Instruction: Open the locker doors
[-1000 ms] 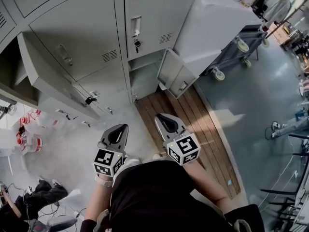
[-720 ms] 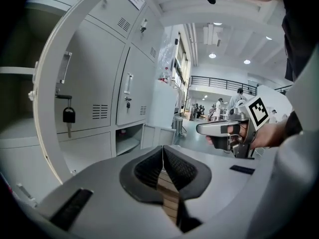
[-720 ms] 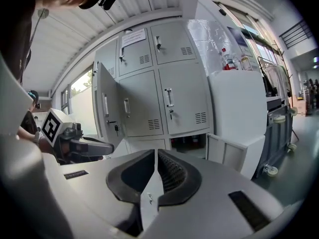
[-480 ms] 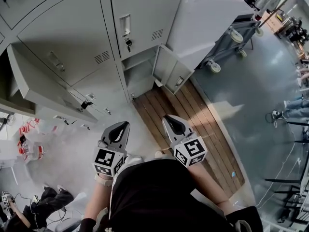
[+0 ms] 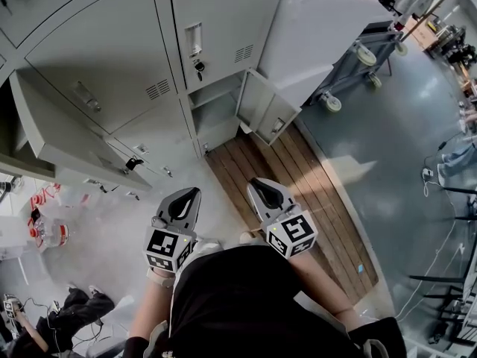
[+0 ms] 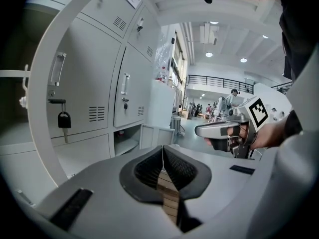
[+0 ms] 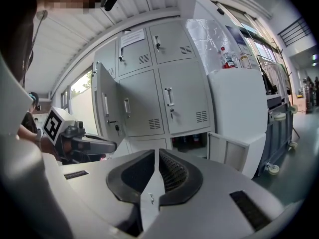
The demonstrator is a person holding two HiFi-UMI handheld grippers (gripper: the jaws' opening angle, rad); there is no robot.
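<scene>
A grey locker bank [image 5: 112, 58] fills the top of the head view. Its tall left door [image 5: 56, 136] hangs wide open, and so does the small bottom-right door [image 5: 264, 114]. The middle door [image 5: 97, 66] and the right door [image 5: 223, 13], which has a key [image 5: 198, 67] in its lock, are closed. My left gripper [image 5: 194, 192] and right gripper [image 5: 255, 182] hover side by side at waist height, well short of the lockers. Both are shut and hold nothing: left gripper [image 6: 162, 156], right gripper [image 7: 156, 161].
A white cabinet [image 5: 320, 28] stands right of the lockers, with a wheeled cart [image 5: 361, 62] beyond it. A wooden slat platform [image 5: 298, 200] lies on the floor under the right gripper. Plastic bags [image 5: 45, 215] and a seated person's legs [image 5: 52, 315] are at the left.
The head view shifted a little a second ago and has since steadied. Both grippers stay shut in nearly the same place, and no locker door has moved.
</scene>
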